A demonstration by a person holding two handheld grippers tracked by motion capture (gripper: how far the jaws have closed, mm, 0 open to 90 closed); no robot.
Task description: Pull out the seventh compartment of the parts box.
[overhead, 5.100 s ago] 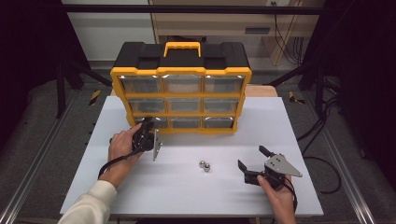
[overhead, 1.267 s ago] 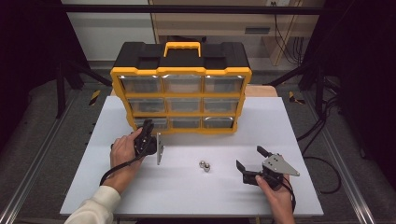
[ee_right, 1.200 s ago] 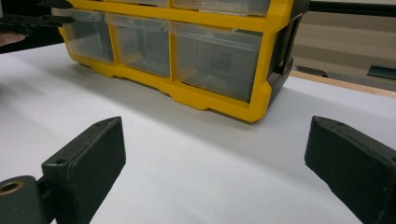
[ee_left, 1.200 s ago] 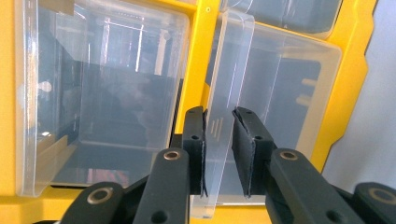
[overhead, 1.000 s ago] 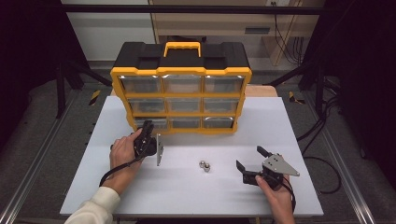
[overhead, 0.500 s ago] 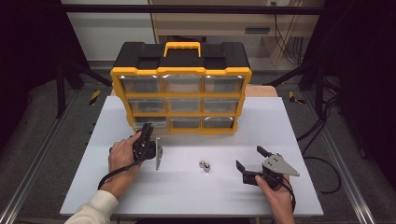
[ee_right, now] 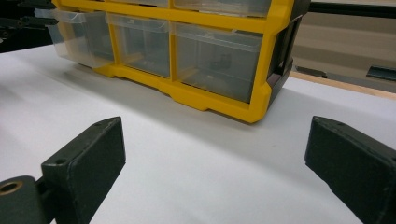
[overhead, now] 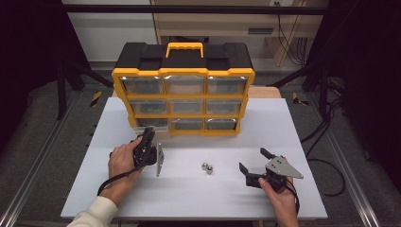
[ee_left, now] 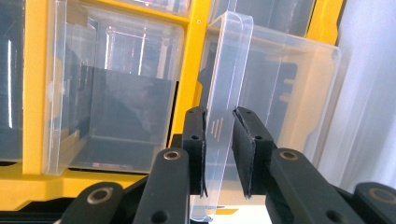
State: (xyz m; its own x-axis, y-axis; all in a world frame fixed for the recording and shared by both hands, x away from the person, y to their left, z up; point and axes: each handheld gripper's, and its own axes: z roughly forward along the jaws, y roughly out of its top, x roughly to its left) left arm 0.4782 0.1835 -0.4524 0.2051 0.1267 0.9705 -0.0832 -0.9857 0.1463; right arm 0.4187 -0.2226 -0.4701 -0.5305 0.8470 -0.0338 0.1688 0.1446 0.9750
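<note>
A yellow and black drawer cabinet (overhead: 183,75) stands at the back of the white table (overhead: 198,203). Its bottom left clear drawer (overhead: 150,124) sticks out a little from the front; the right gripper view shows that drawer (ee_right: 70,37) at the upper left. My left gripper (overhead: 149,135) (ee_left: 218,140) is shut on the clear front lip (ee_left: 229,60) of this drawer, one pad on each side. My right gripper (overhead: 253,159) (ee_right: 215,158) rests low over the table at the near right, open, with nothing between its jaws. Two small metal balls (overhead: 207,168) lie between the grippers.
The cabinet holds three rows of clear drawers, the others pushed in. Cables (overhead: 326,156) trail off the table's right side. Bare white table lies around the balls and in front of the right gripper (ee_right: 187,149).
My left hand has edged slightly toward the near edge with the drawer lip held. The right gripper and the balls have stayed put.
</note>
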